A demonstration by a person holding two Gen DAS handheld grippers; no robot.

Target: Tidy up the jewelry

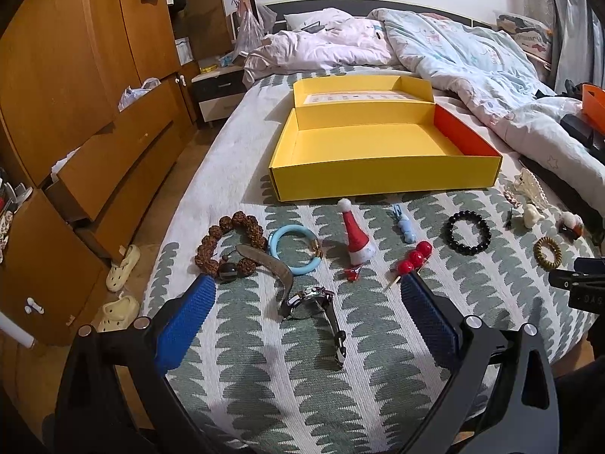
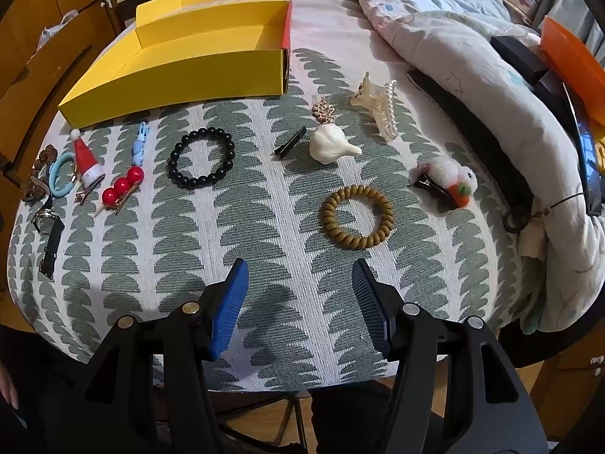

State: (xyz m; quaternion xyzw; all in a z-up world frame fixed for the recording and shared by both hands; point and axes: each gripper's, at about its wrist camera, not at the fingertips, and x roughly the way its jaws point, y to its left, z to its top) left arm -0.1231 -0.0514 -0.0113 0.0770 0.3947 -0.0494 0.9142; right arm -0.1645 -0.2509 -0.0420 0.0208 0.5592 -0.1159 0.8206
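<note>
Patterned bedspread [image 2: 264, 208], scattered jewelry, yellow box [image 1: 378, 174]

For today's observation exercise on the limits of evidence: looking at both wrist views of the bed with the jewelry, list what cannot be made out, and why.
- Yellow box, right wrist view: its floor is mostly hidden behind the near wall.
- Watch face, both views: glare and small size; no reading possible.
- Small gold ornament, right wrist view: too small to identify.
- Brown bead bracelet, right wrist view: squeezed at the fisheye's left edge, partly behind the blue bangle.

Both the left gripper [image 1: 308, 295] and the right gripper [image 2: 298, 283] have black frames with silver round pivot pins and ribbed blue finger pads [image 2: 227, 310].
</note>
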